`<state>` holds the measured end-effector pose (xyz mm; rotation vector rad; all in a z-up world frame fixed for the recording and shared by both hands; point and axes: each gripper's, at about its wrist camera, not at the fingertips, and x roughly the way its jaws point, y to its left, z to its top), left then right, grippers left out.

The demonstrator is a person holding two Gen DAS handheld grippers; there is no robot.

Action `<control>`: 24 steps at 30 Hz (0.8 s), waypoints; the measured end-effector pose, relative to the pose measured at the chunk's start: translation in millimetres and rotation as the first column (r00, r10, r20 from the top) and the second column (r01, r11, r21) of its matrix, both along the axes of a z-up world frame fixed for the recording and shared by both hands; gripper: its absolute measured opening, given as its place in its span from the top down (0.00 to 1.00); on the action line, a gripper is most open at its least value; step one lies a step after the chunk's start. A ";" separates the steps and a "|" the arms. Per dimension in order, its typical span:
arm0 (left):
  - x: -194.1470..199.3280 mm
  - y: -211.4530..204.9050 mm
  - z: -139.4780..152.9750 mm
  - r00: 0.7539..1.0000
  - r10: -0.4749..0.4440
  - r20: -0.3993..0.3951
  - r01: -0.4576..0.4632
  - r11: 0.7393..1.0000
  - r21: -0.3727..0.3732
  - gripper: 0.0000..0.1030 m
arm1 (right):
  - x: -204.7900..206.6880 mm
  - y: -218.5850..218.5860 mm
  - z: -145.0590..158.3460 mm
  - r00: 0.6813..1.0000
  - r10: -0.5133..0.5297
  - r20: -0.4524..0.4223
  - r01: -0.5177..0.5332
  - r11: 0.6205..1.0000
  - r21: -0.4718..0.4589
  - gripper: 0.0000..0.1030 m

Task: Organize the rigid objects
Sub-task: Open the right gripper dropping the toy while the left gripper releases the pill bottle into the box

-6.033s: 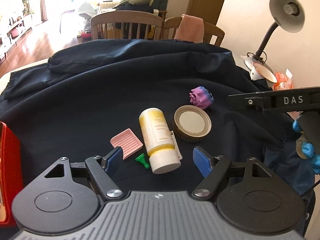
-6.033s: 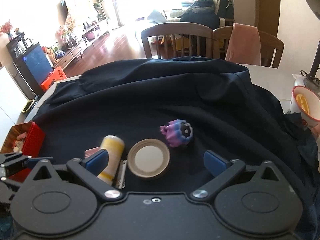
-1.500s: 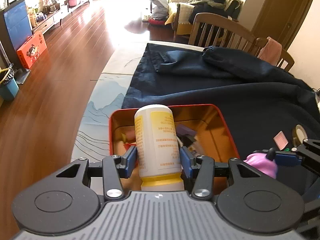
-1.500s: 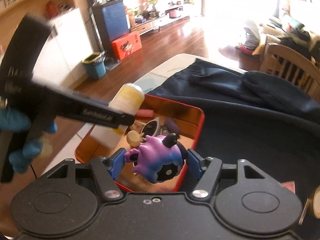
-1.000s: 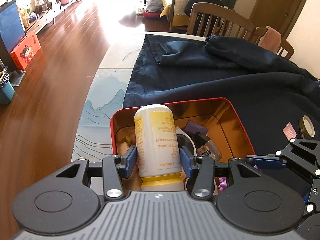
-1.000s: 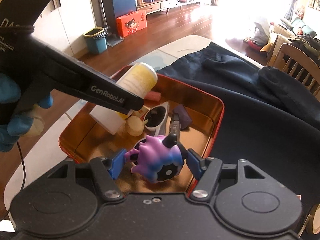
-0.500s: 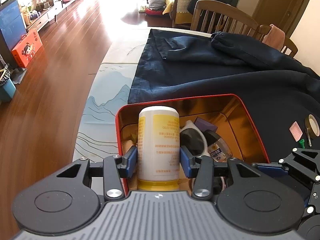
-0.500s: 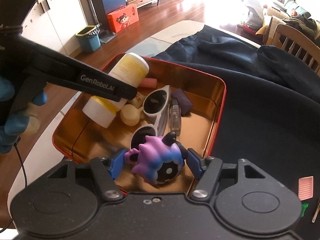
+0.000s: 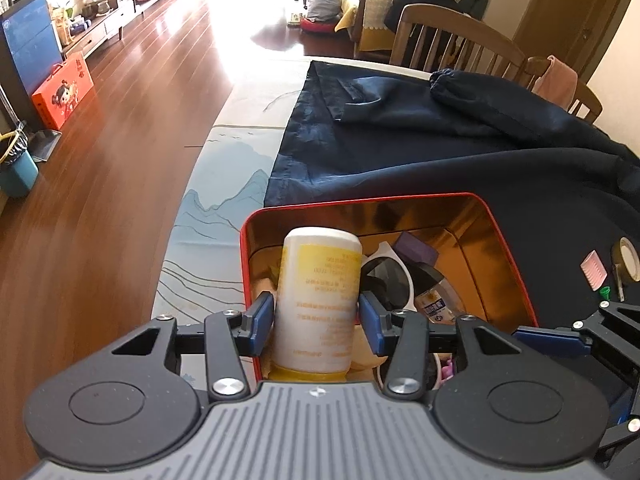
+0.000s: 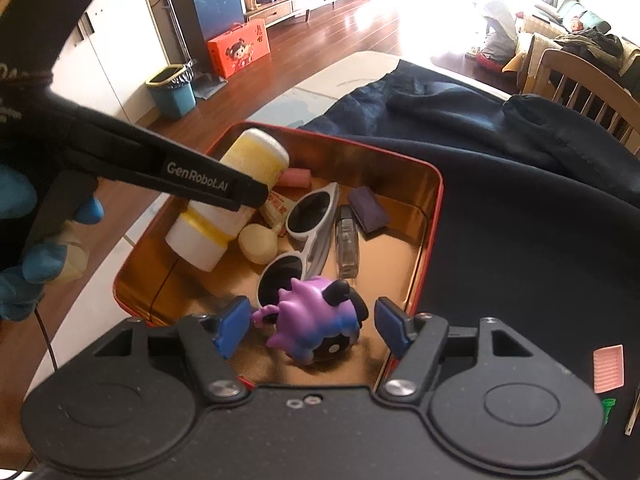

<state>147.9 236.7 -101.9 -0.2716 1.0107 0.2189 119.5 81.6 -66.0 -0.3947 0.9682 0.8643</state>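
Tongs on both sides work over a red tin box with a shiny gold inside, standing at the edge of a table draped in dark navy cloth. The left tongs are clamped around the middle of a white and yellow plastic bottle, which hangs tilted inside the tin's left part, its base apparently not yet resting on the floor of the tin. The right tongs stand spread wide, gripping nothing; between their blue pads, touching neither, sits a purple and blue spiky toy figure on the tin's floor at the near edge. Also in the tin lie white sunglasses, a small clear bottle, a purple block, a pink bar and a cream ball. Outside on the cloth wait a pink ridged piece, a tiny green piece and a tape roll. The bottle looks stiff, smooth and fairly light, probably slippery on its rounded wall, so a hold across its mid-body seems soundest. The toy appears hard and knobbly, light, and best taken across its round body rather than by a spike.
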 end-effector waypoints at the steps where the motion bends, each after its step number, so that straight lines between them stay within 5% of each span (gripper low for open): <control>1: -0.8 -0.5 0.9 1.000 0.000 0.006 0.000 1.000 -0.006 0.48 | -0.7 -1.2 2.5 1.000 -0.001 -0.001 0.001 1.000 0.009 0.32; 19: -27.1 -40.5 42.4 0.994 -0.041 0.101 0.038 0.999 0.035 0.44 | -8.0 -65.6 58.5 0.999 -0.041 -0.004 0.041 0.982 0.182 0.15; 24: -32.7 -61.2 54.7 0.990 -0.051 0.132 0.045 0.998 0.050 0.35 | -8.1 -95.2 74.2 0.999 -0.051 0.007 0.048 0.972 0.229 0.11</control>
